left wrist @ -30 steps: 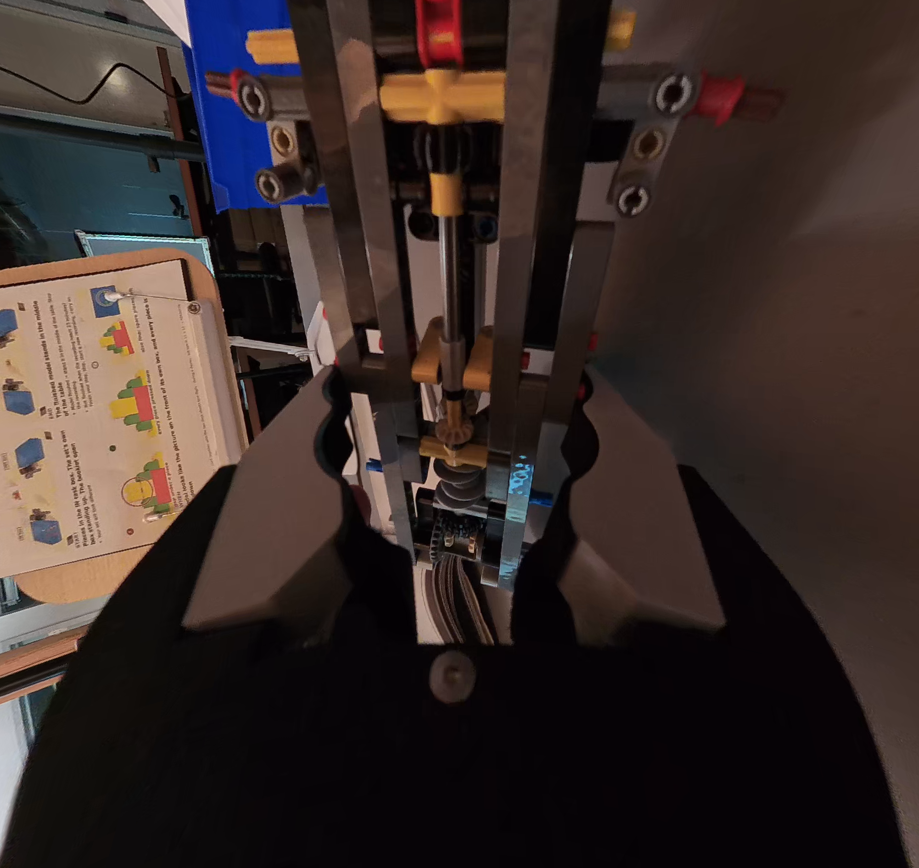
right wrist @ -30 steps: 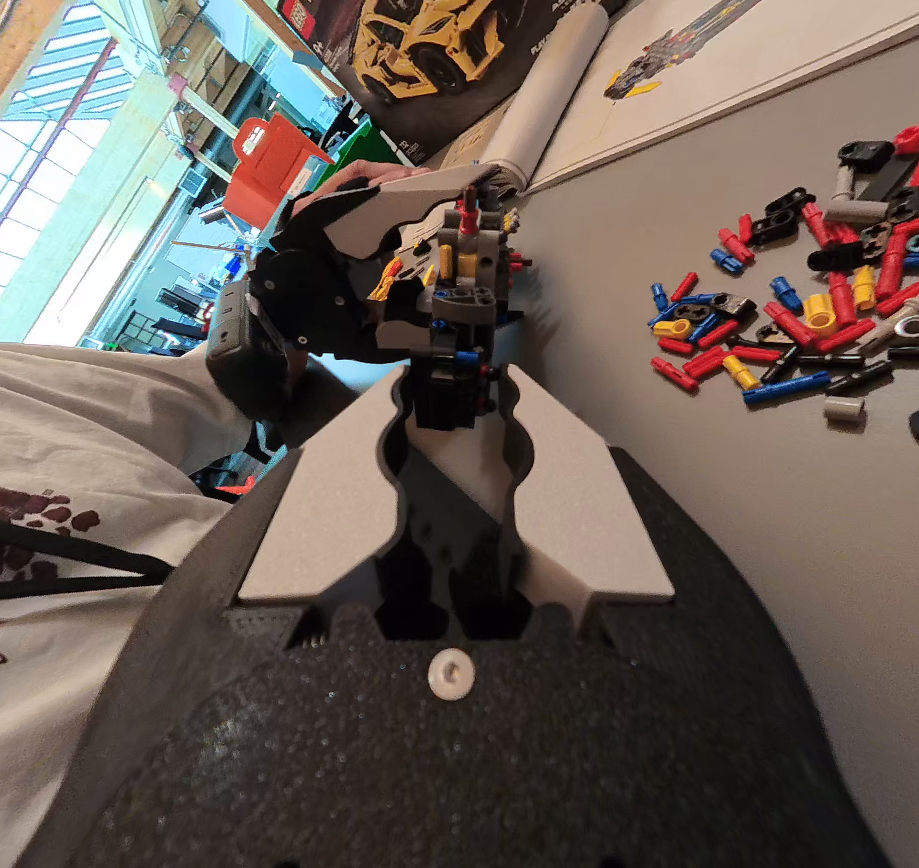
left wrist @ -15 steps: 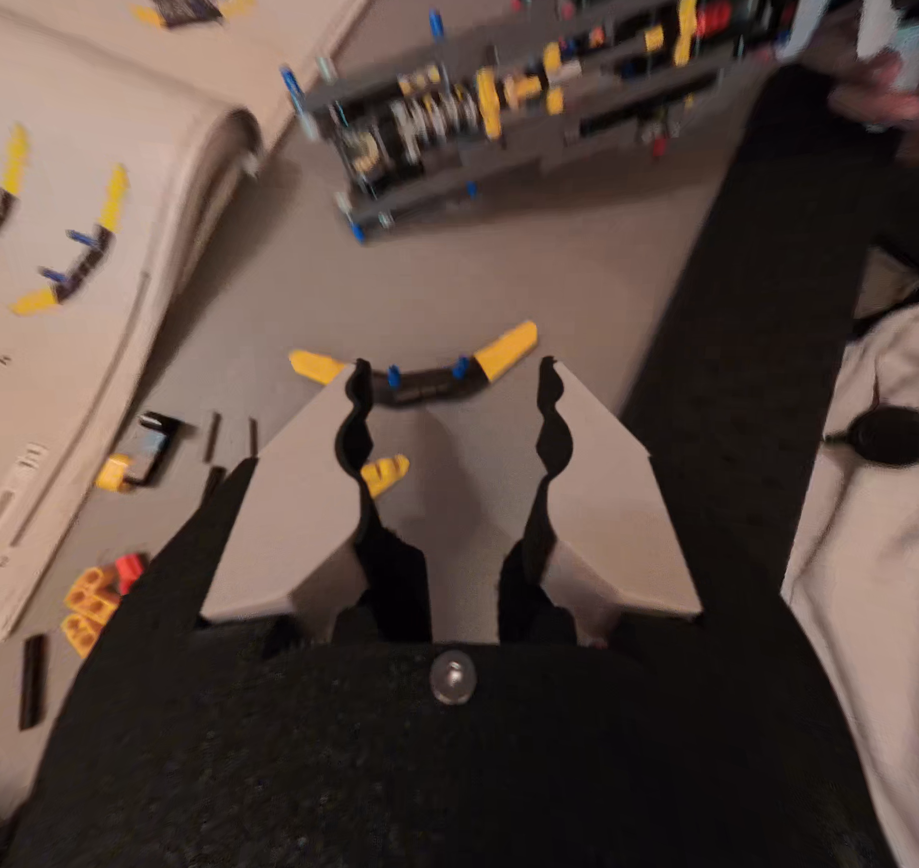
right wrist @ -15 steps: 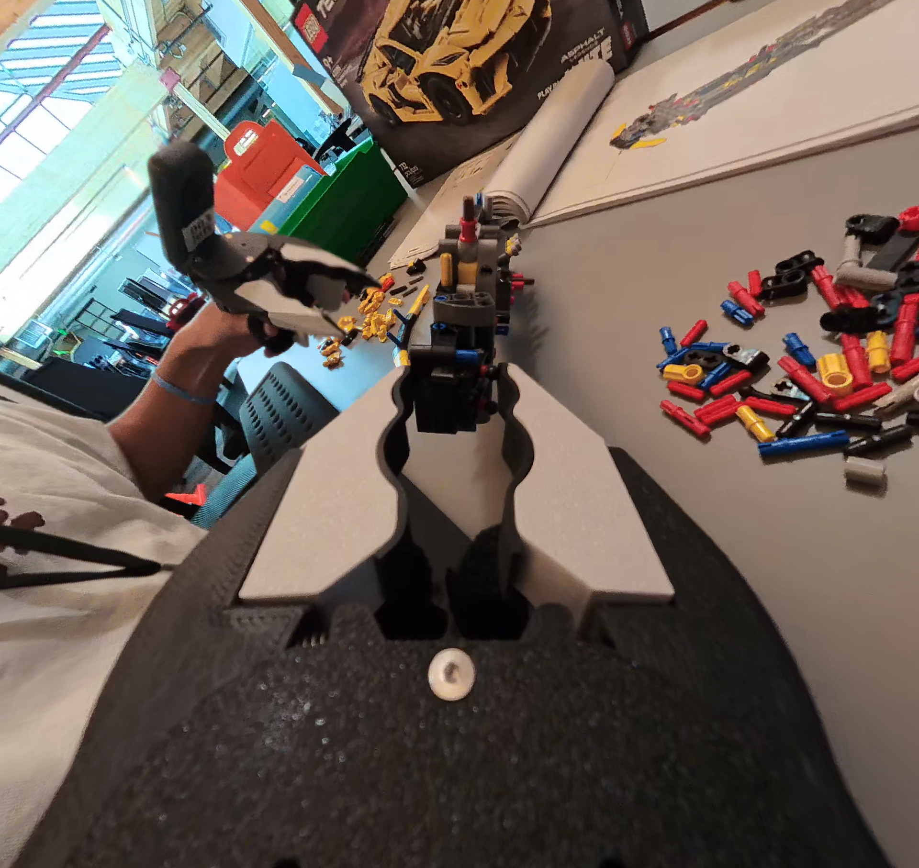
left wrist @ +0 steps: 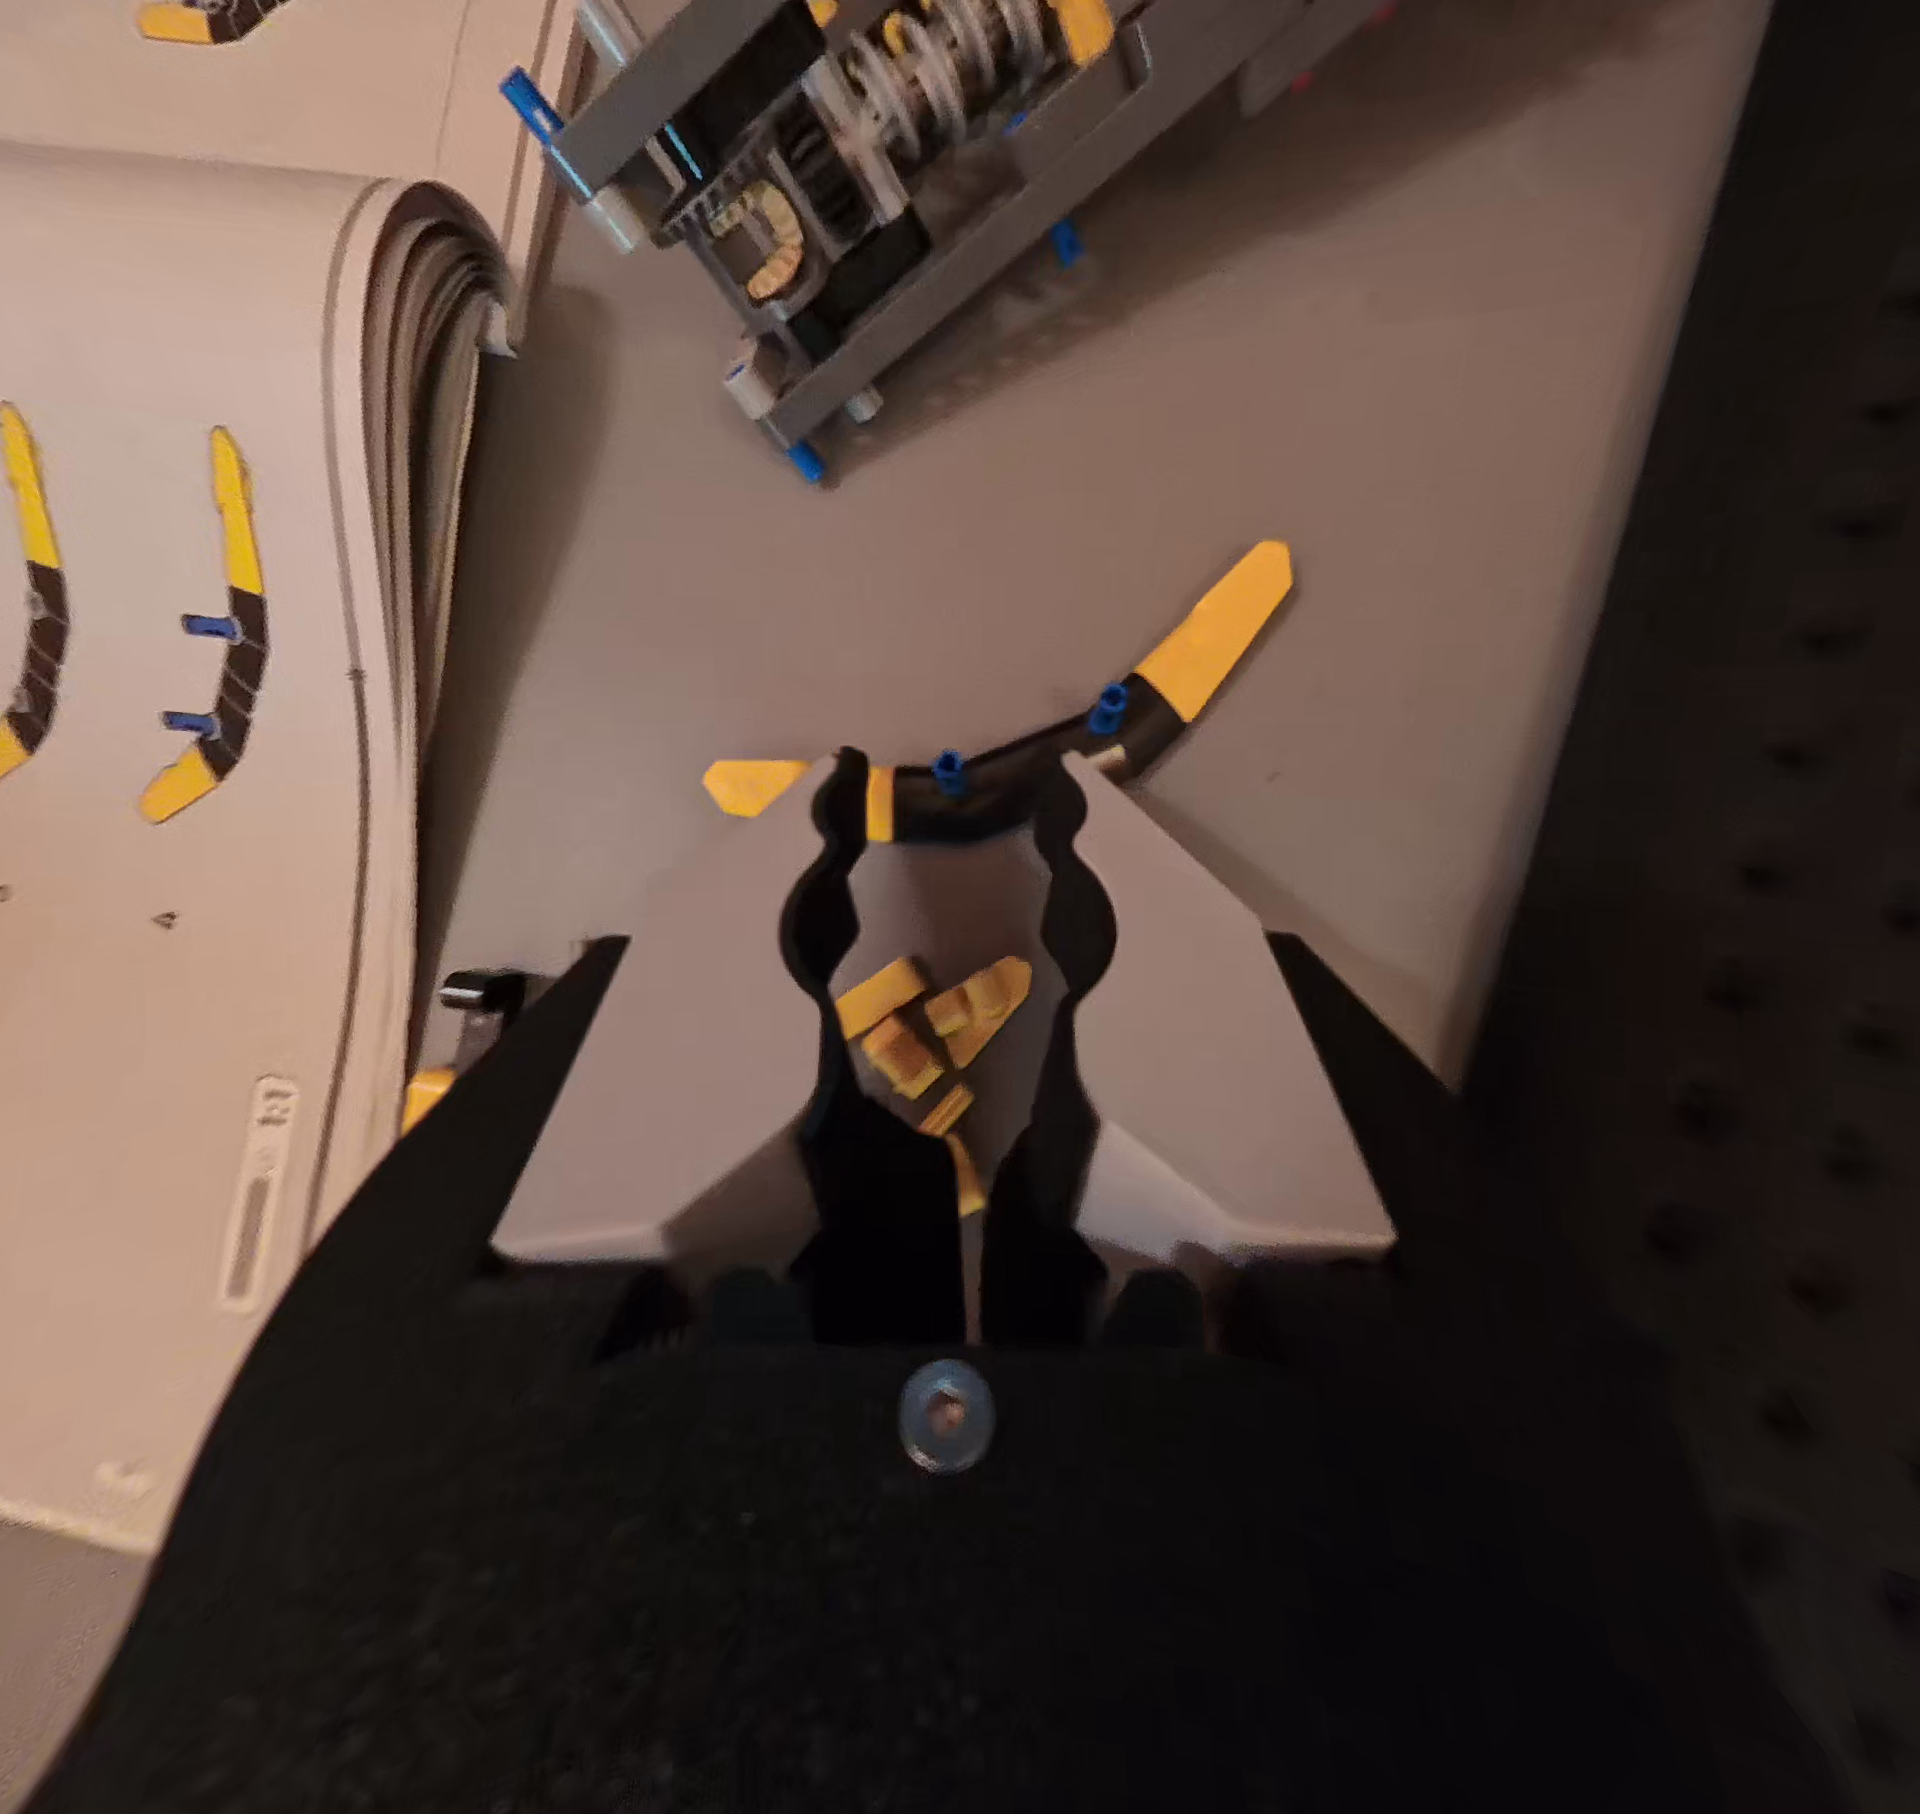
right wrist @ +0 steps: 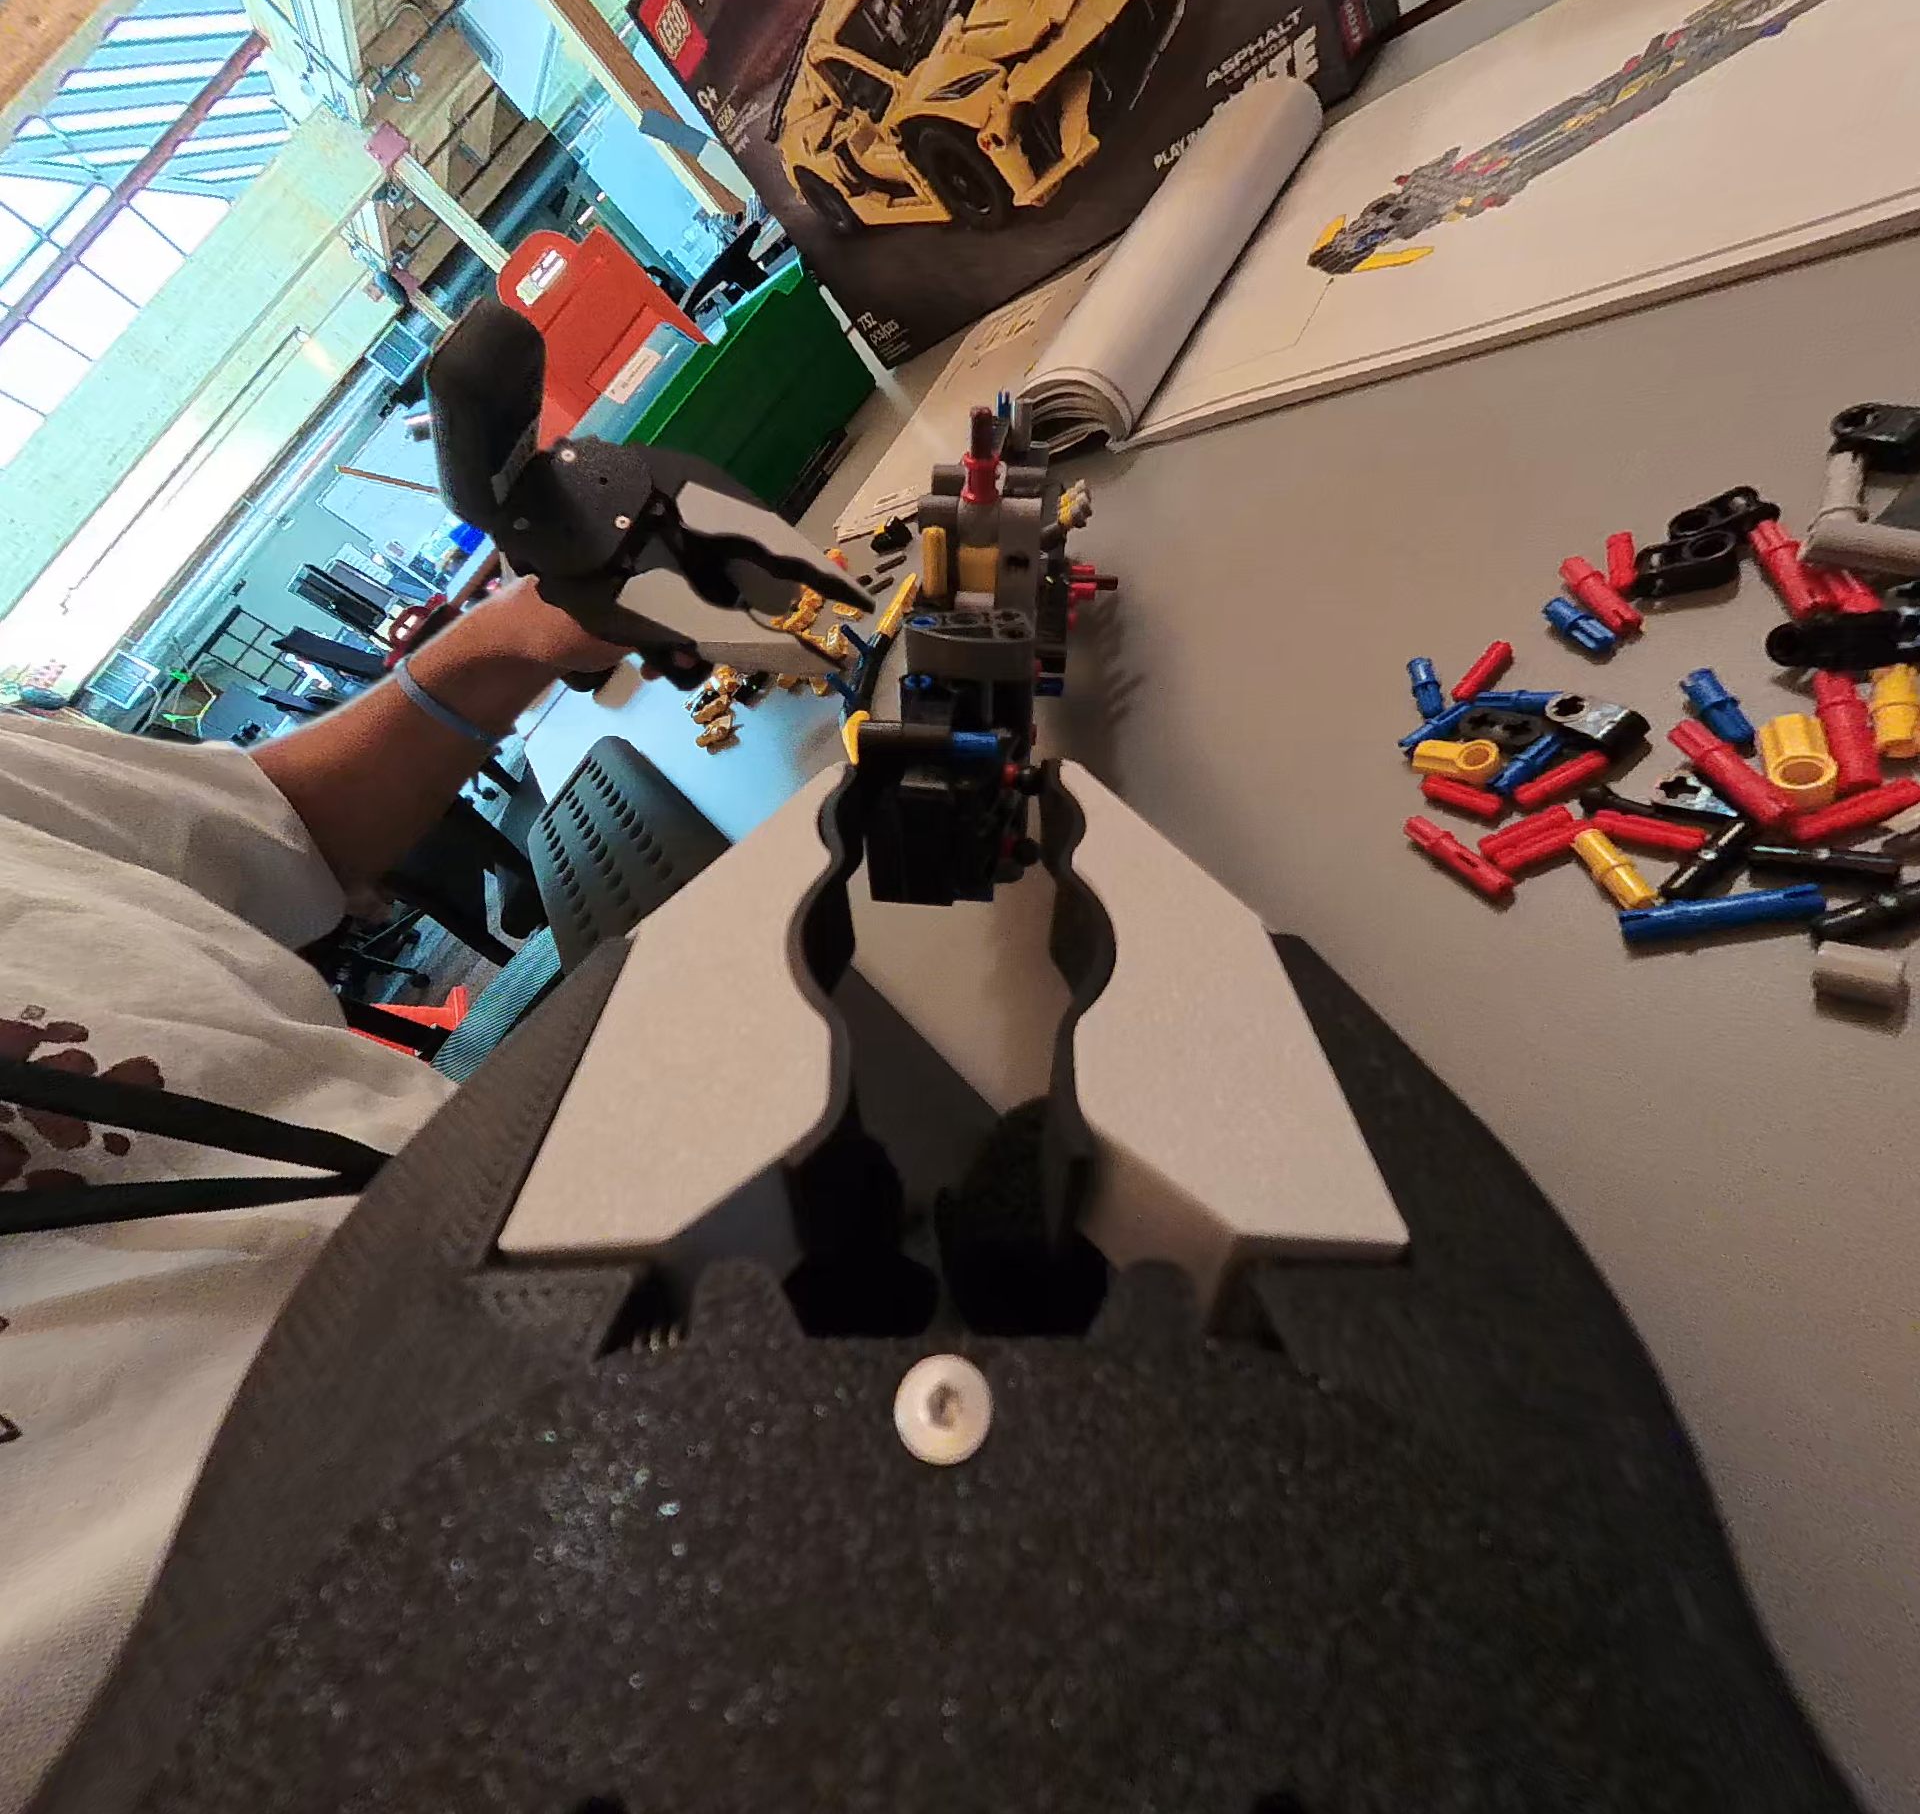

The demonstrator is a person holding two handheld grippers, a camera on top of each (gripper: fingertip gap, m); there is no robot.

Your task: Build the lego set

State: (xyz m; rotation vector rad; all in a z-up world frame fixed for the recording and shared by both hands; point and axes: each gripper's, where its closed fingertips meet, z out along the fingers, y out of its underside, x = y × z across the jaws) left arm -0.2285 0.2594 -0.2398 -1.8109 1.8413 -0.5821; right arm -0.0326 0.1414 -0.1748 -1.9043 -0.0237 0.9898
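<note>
The right gripper [right wrist: 945, 808] is clamped on the near end of the grey and black lego chassis [right wrist: 977, 642], which rests lengthwise on the grey bench [right wrist: 1351, 1193]. In the left wrist view the same chassis [left wrist: 894, 133] lies toward the far edge, its pale coil springs showing.

The left gripper [left wrist: 948, 788] hangs over the bench with its jaws apart and nothing between them. Just past its fingertips lies a curved black piece with yellow tips [left wrist: 997, 777] and two blue pins. Lower in the gap, a small yellow piece [left wrist: 925, 1026] sits on the bench (slightly blurred). From the right wrist view that left gripper [right wrist: 821, 611] appears to the left of the chassis, above a scatter of small yellow parts [right wrist: 748, 673].

An open instruction booklet [right wrist: 1558, 237] lies along the far edge, its pages printed with diagrams of the build. Behind it stands the set's box [right wrist: 987, 71], bearing a brand mark, lettering and a picture of a yellow car. Loose red, blue, yellow and black pins [right wrist: 1683, 777] are heaped toward the right edge.
</note>
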